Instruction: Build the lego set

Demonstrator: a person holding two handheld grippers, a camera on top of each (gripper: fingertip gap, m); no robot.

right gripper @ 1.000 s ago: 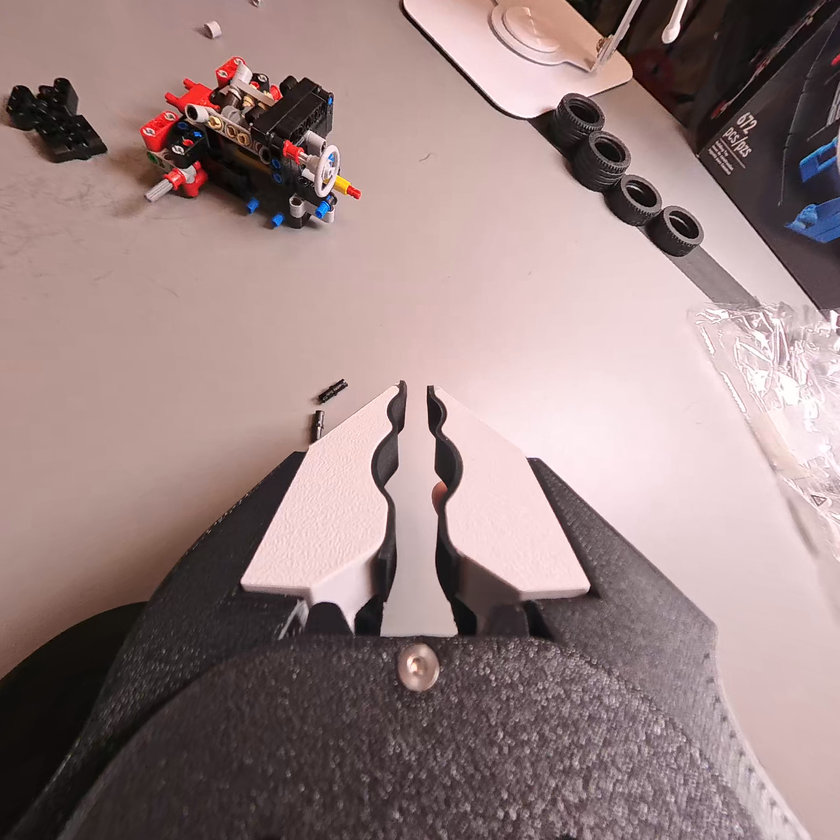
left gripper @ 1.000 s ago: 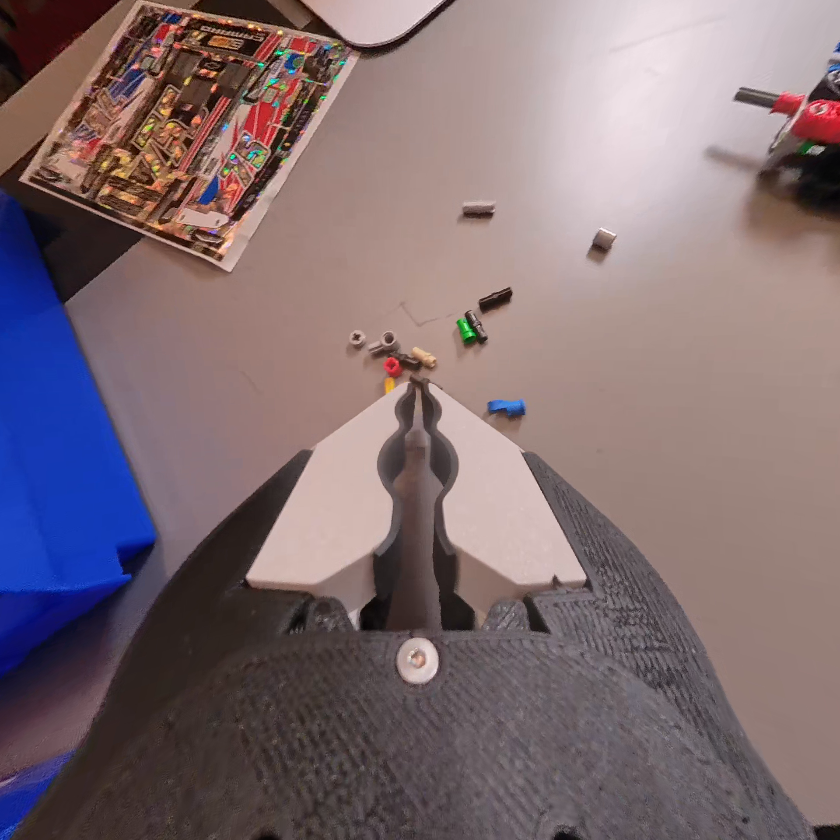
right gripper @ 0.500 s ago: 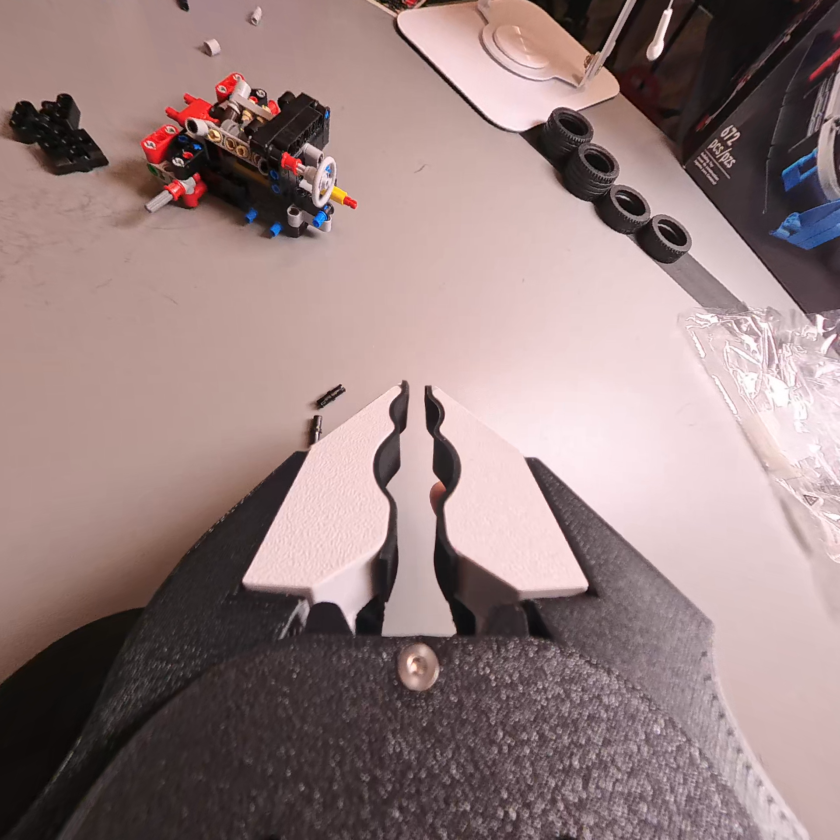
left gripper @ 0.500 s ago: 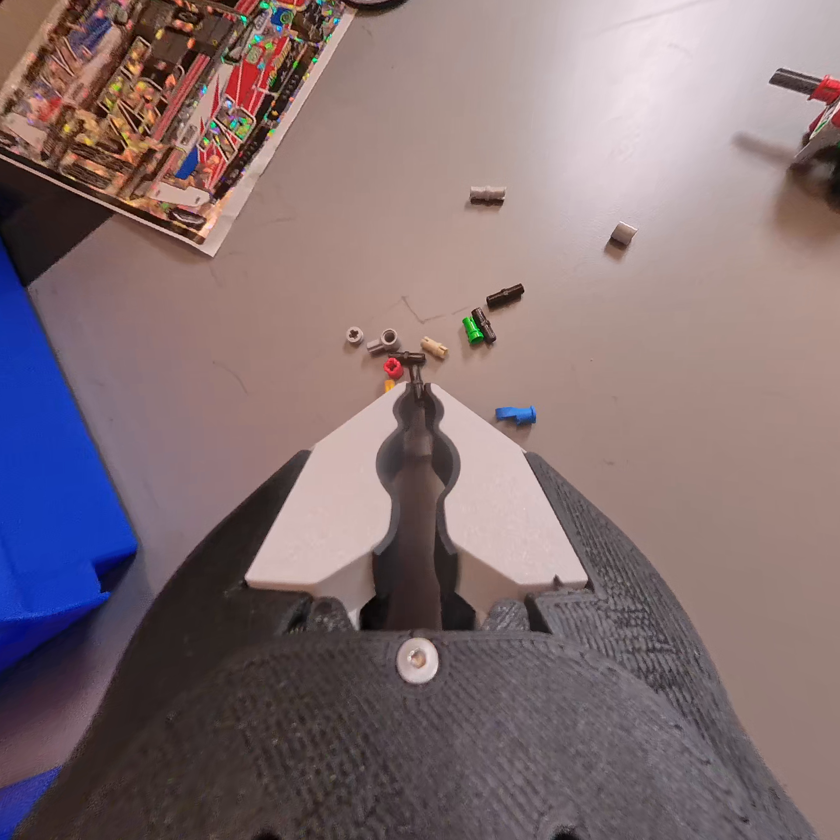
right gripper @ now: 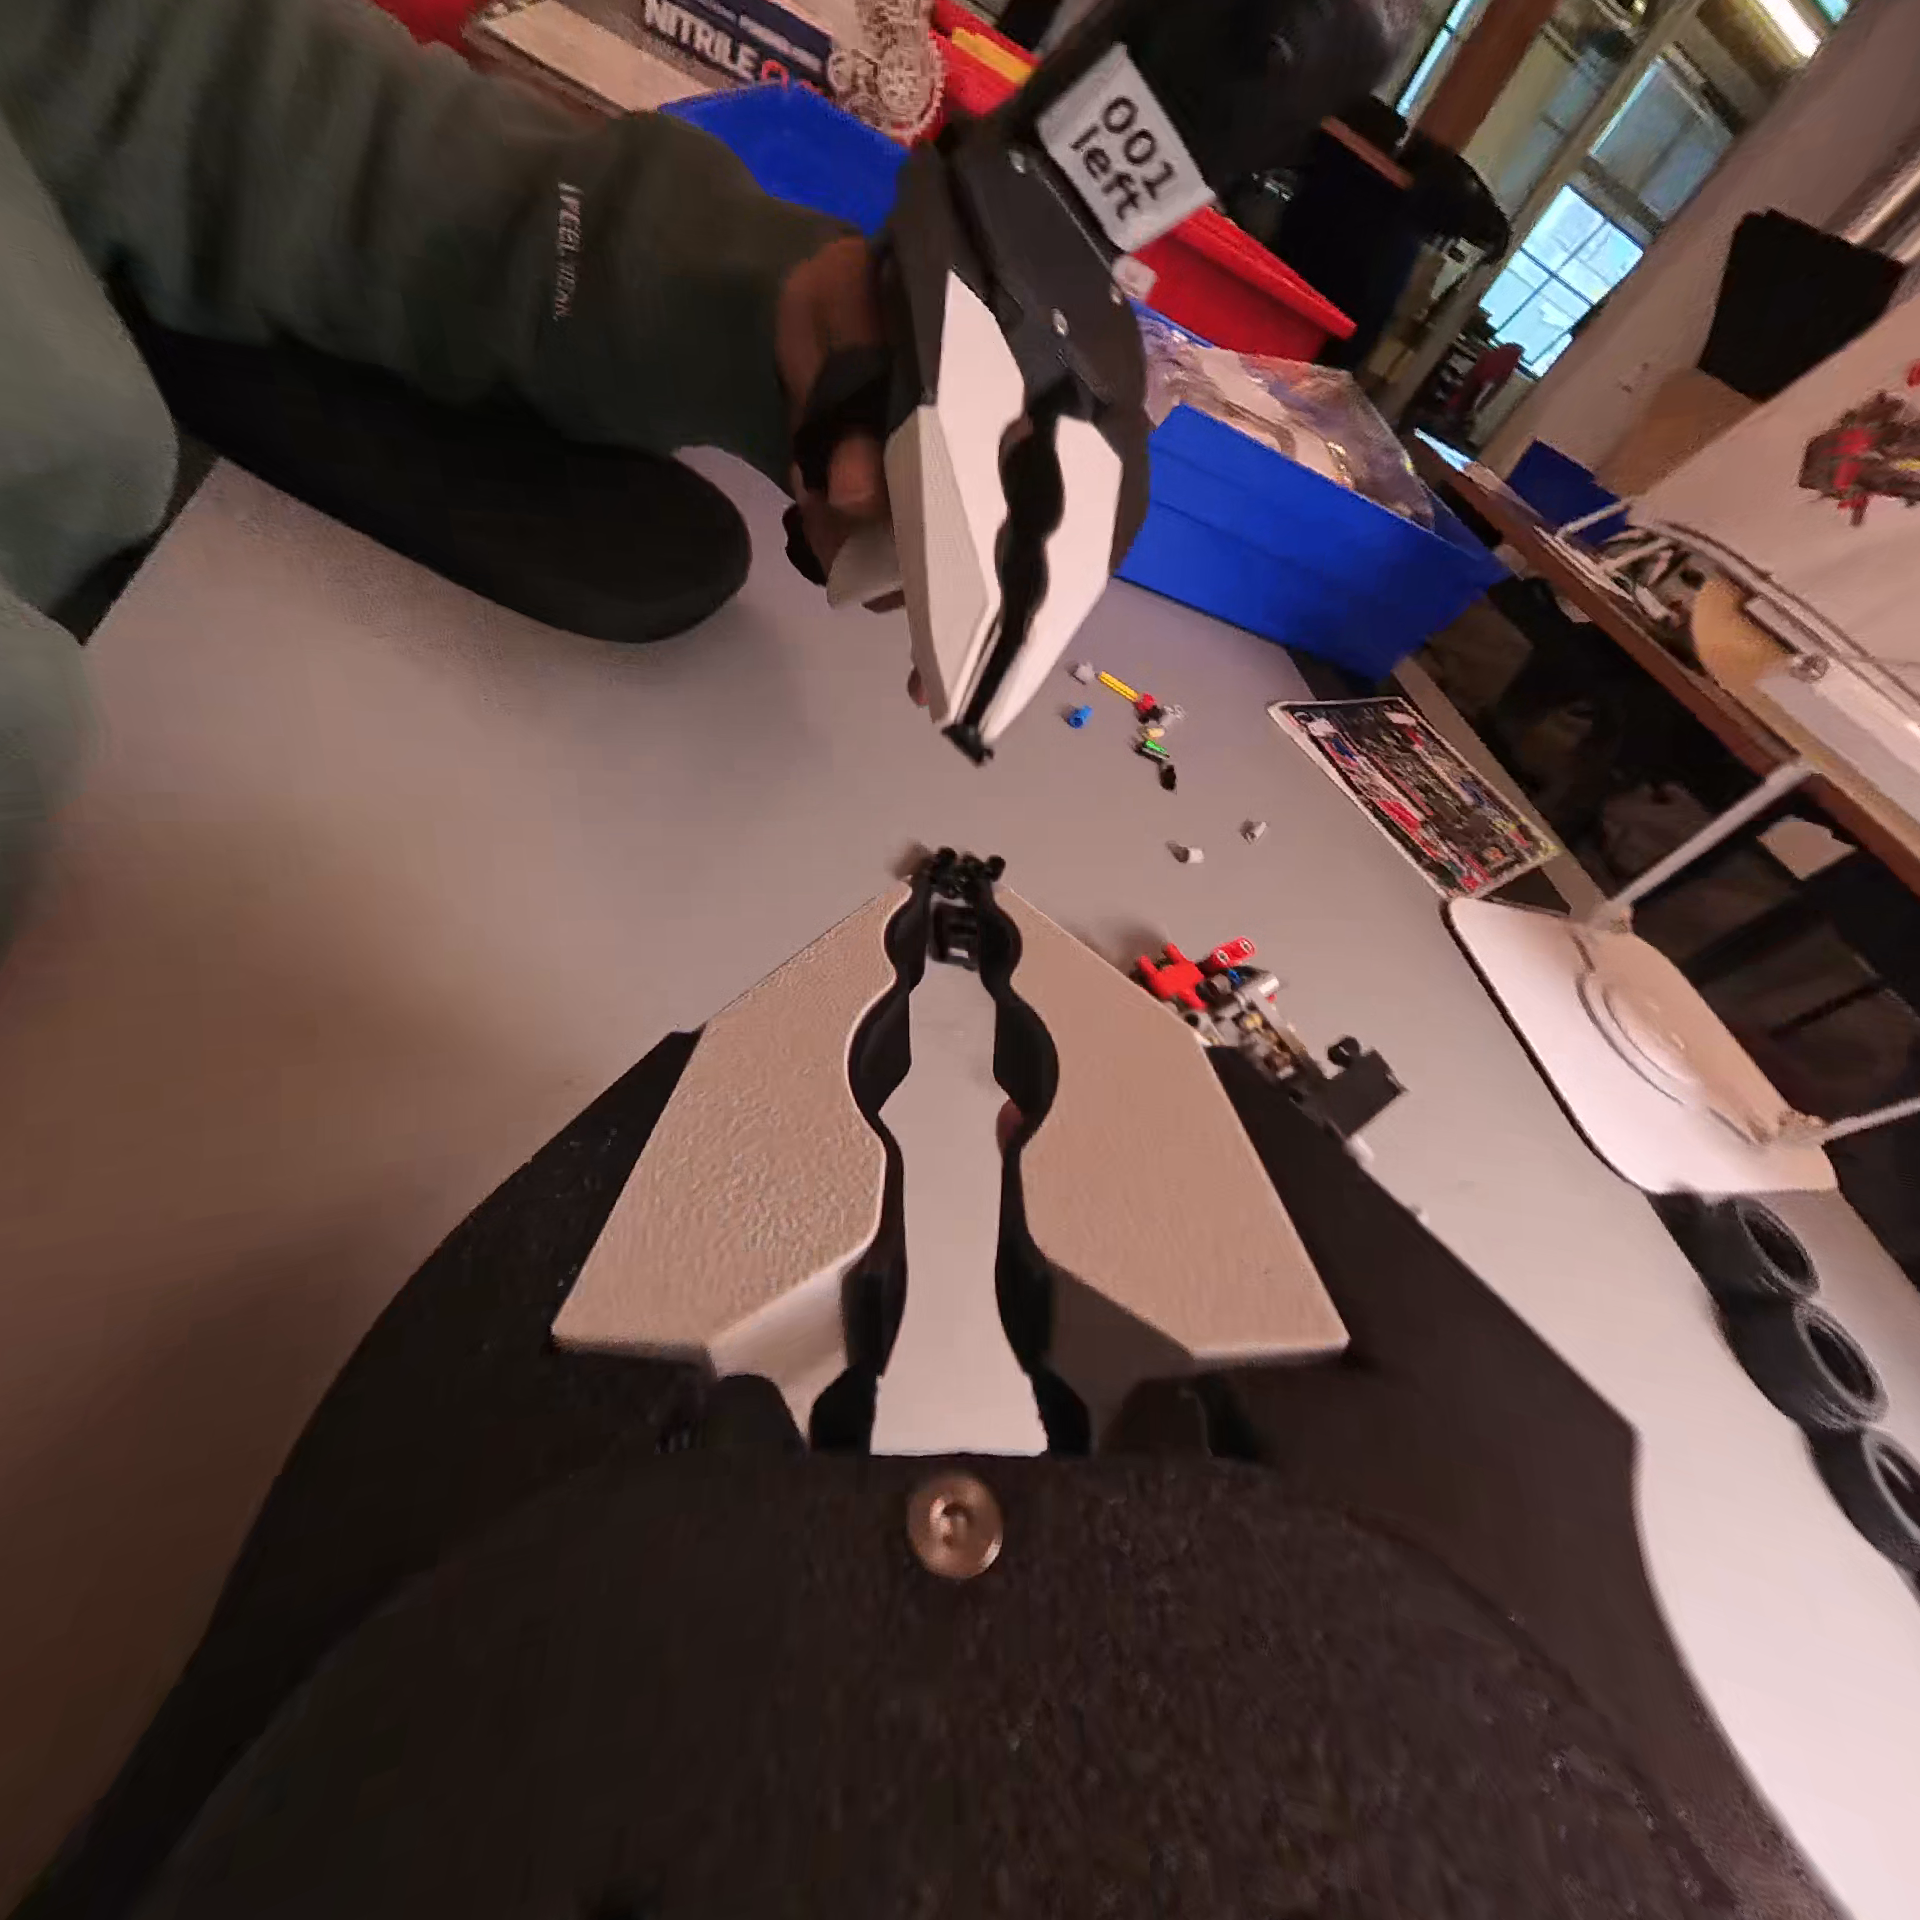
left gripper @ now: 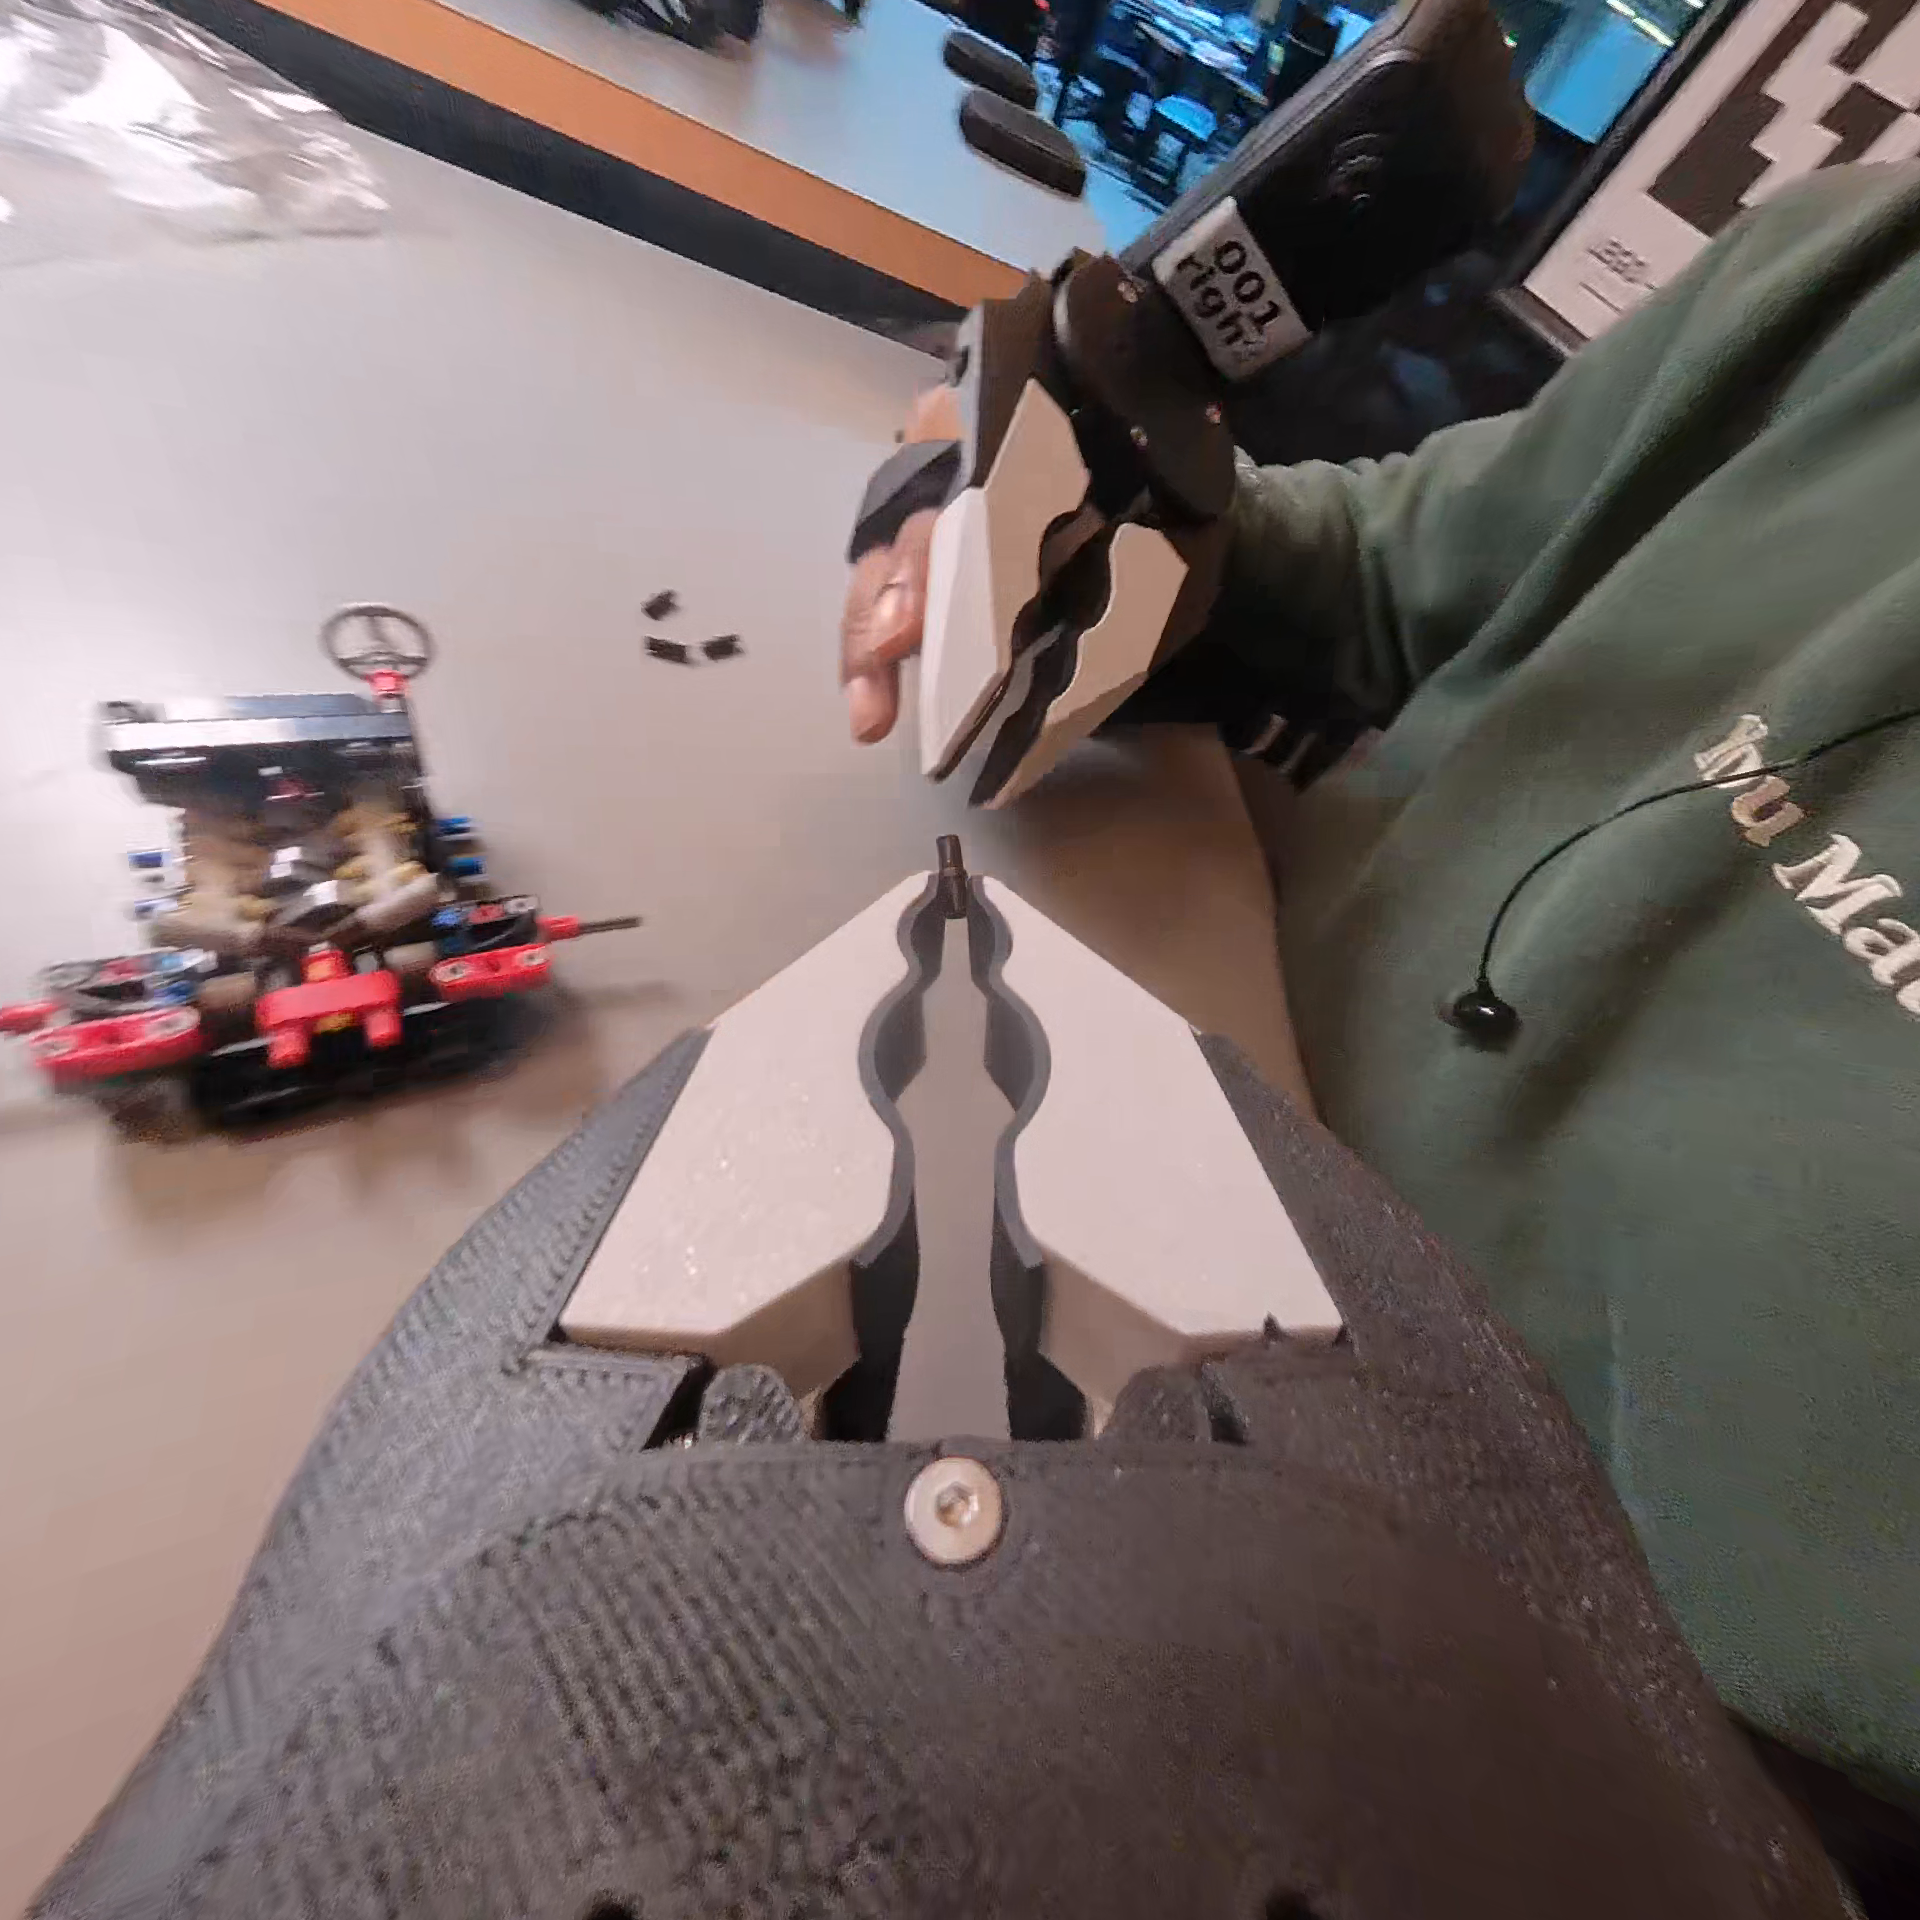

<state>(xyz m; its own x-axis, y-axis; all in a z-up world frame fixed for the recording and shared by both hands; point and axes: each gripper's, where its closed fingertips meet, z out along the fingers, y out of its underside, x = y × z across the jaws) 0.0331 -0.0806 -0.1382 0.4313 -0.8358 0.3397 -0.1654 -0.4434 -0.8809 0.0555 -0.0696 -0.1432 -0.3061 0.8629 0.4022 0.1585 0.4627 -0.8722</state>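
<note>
My left gripper (left gripper: pixel 948 902) is shut on a small black pin (left gripper: pixel 948 868) that sticks out past its tips. My right gripper (right gripper: pixel 956 888) is shut on a black lego piece (right gripper: pixel 958 914) with several knobs. Both are held above the grey table (right gripper: pixel 520 831), tips facing each other a short way apart. The left gripper with its pin also shows in the right wrist view (right gripper: pixel 971 736), and the right gripper in the left wrist view (left gripper: pixel 961 781). The part-built red and black lego car (left gripper: pixel 281 935) stands on the table to the left.
Loose small parts (right gripper: pixel 1132 717), a sticker sheet (right gripper: pixel 1413 795), blue bins (right gripper: pixel 1299 520), a white stand base (right gripper: pixel 1642 1049) and black tyres (right gripper: pixel 1818 1351) lie around. Three black pins (left gripper: pixel 686 639) lie beyond the car. A person's green sleeve (left gripper: pixel 1558 727) is close on the right. The tips of both grippers are at nearly the same place.
Both grippers have lifted off the table and turned to face each other. The left carries the black pin up from the loose parts. The right, nearly shut and empty before, now grips a black piece.
</note>
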